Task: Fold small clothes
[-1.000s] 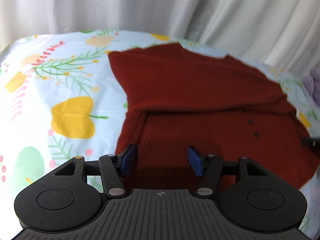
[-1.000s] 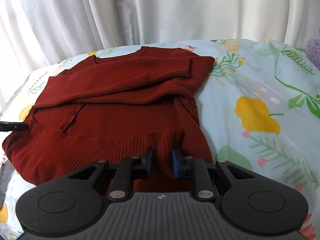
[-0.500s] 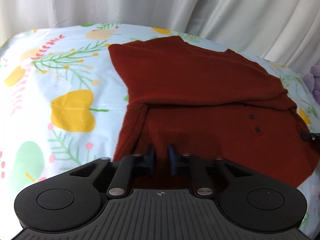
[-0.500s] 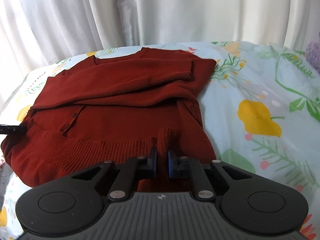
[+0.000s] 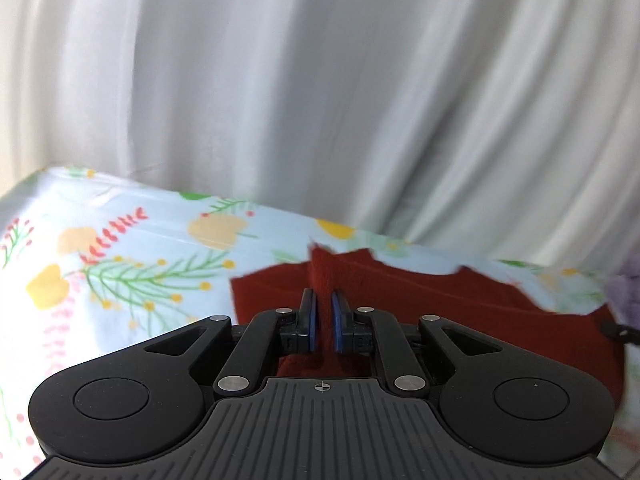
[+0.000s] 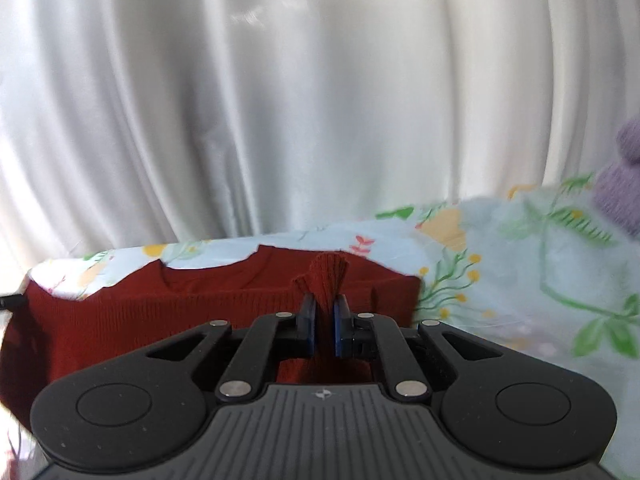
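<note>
The left gripper (image 5: 323,322) is clenched on a pinch of the red knitted sweater (image 5: 440,300), a narrow ridge of knit standing up between its blue pads (image 5: 310,320); the right gripper (image 6: 324,322) is likewise clamped on the same garment, with a fan of ribbed hem bunched above its jaws. The sweater hangs lifted at its near edge from both grips while its far part lies on the floral sheet (image 5: 120,264), toward the far edge of the bed, just short of the white curtain (image 5: 320,100). It looks like a soft, light, limp thing: it will sag between the two holds, stretch a little under its own weight, and drape wherever it is laid, so the ribbed hem, thicker and less slippery than the plain knit, is the sensible place to hold, one grip near each lower corner. Judging by this, the lower edge is to be carried toward the neckline, and the holds must travel level or the fold will land skewed. The left wrist view shows the sweater's left side edge, the wide stretch of bare sheet beyond it toward the bed's left edge, and a dark tip of the other tool at the far right. The right wrist view alone shows the V of the neckline, the garment's right side edge, and a purple knitted item (image 6: 620,184) lying near the bed's right edge, well apart from the sweater.
</note>
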A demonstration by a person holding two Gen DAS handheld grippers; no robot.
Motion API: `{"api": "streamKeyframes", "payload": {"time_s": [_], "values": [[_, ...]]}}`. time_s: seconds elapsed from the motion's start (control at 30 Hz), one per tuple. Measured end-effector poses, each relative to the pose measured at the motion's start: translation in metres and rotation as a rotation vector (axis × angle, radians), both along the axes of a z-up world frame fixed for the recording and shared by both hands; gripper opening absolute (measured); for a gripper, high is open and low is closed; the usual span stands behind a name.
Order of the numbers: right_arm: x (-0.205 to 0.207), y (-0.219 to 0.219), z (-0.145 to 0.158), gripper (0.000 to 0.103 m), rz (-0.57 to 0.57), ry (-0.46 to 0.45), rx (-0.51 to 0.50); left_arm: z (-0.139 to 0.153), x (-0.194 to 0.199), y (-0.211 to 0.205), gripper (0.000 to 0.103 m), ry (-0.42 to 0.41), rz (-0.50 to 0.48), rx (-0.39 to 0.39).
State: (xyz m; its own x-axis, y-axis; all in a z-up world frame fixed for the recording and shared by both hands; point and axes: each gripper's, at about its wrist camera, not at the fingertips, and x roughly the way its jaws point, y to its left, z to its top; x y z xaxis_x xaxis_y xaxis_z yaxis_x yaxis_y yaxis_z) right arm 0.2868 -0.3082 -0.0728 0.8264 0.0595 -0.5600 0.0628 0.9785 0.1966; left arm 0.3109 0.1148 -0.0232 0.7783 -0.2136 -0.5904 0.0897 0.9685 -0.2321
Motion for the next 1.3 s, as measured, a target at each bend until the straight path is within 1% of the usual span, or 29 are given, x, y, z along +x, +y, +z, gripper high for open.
{"api": "streamKeyframes", "payload": {"time_s": [0.03,0.07,0.17,0.2,0.23,0.27,0.3,0.33,0.37,0.43,0.53,0.6,0.67,0.7,0.73,0.77,0.8,0.83,0.87,0.9,0.97,1.0,1.07,1.1,1.13,1.17,1.23,1.3], "values": [[0.013,0.000,-0.009,0.008,-0.006,0.028,0.008,-0.009,0.010,-0.004,0.009,0.019,0.005,0.021],[0.023,0.000,-0.019,0.008,-0.009,0.059,0.016,-0.020,0.019,-0.007,0.009,0.049,0.000,0.024],[0.035,0.001,-0.041,0.008,-0.018,0.137,-0.014,-0.052,0.036,-0.012,0.010,0.157,-0.030,-0.022],[0.037,0.002,-0.045,0.009,-0.015,0.152,-0.019,-0.063,0.034,-0.013,0.013,0.188,-0.045,-0.029],[0.035,0.001,-0.046,0.010,-0.007,0.152,-0.013,-0.069,0.031,-0.012,0.021,0.195,-0.053,-0.027],[0.035,-0.001,-0.045,0.012,-0.002,0.152,-0.003,-0.072,0.027,-0.011,0.031,0.186,-0.063,-0.029],[0.034,-0.004,-0.044,0.018,0.003,0.155,0.009,-0.074,0.025,-0.009,0.037,0.176,-0.077,-0.038],[0.034,-0.006,-0.043,0.025,0.014,0.155,0.023,-0.075,0.023,-0.005,0.048,0.166,-0.092,-0.056],[0.034,-0.007,-0.044,0.027,0.022,0.154,0.027,-0.076,0.020,-0.002,0.055,0.158,-0.101,-0.068],[0.031,-0.006,-0.044,0.028,0.029,0.161,-0.002,-0.072,0.019,-0.001,0.057,0.154,-0.099,-0.057],[0.032,0.001,-0.049,0.028,0.038,0.172,-0.060,-0.073,0.022,-0.002,0.065,0.147,-0.111,-0.044],[0.031,0.005,-0.052,0.028,0.039,0.168,-0.089,-0.074,0.025,-0.007,0.065,0.152,-0.093,-0.008],[0.029,0.006,-0.052,0.028,0.038,0.165,-0.093,-0.071,0.026,-0.011,0.066,0.138,-0.078,0.007],[0.029,0.006,-0.051,0.028,0.037,0.164,-0.090,-0.069,0.026,-0.011,0.068,0.120,-0.064,0.019],[0.028,0.005,-0.051,0.028,0.035,0.164,-0.084,-0.067,0.026,-0.010,0.074,0.101,-0.044,0.034],[0.028,0.004,-0.052,0.028,0.035,0.165,-0.080,-0.067,0.028,-0.009,0.075,0.094,-0.034,0.040],[0.028,0.004,-0.052,0.028,0.034,0.165,-0.078,-0.069,0.031,-0.007,0.074,0.103,-0.035,0.036],[0.028,0.004,-0.052,0.028,0.034,0.164,-0.078,-0.073,0.034,-0.005,0.069,0.128,-0.041,0.025],[0.028,0.004,-0.052,0.028,0.032,0.163,-0.079,-0.076,0.037,-0.004,0.060,0.154,-0.046,0.017],[0.028,0.005,-0.052,0.027,0.030,0.162,-0.082,-0.077,0.037,-0.004,0.056,0.161,-0.053,0.018],[0.028,0.006,-0.052,0.025,0.029,0.158,-0.092,-0.078,0.035,-0.007,0.047,0.146,-0.077,0.034],[0.028,0.007,-0.052,0.023,0.030,0.158,-0.100,-0.077,0.033,-0.008,0.045,0.139,-0.083,0.039],[0.027,0.009,-0.052,0.018,0.034,0.153,-0.116,-0.076,0.031,-0.008,0.034,0.133,-0.087,0.036],[0.027,0.010,-0.051,0.013,0.035,0.152,-0.123,-0.076,0.031,-0.008,0.032,0.131,-0.092,0.032],[0.027,0.010,-0.050,0.011,0.039,0.149,-0.123,-0.076,0.031,-0.008,0.027,0.131,-0.101,0.033],[0.027,0.010,-0.050,0.010,0.040,0.149,-0.123,-0.077,0.031,-0.009,0.023,0.136,-0.109,0.037],[0.027,0.012,-0.050,0.010,0.043,0.149,-0.136,-0.079,0.033,-0.009,0.023,0.145,-0.114,0.042],[0.028,0.013,-0.052,0.010,0.046,0.154,-0.142,-0.081,0.035,-0.007,0.027,0.152,-0.117,0.037]]}}
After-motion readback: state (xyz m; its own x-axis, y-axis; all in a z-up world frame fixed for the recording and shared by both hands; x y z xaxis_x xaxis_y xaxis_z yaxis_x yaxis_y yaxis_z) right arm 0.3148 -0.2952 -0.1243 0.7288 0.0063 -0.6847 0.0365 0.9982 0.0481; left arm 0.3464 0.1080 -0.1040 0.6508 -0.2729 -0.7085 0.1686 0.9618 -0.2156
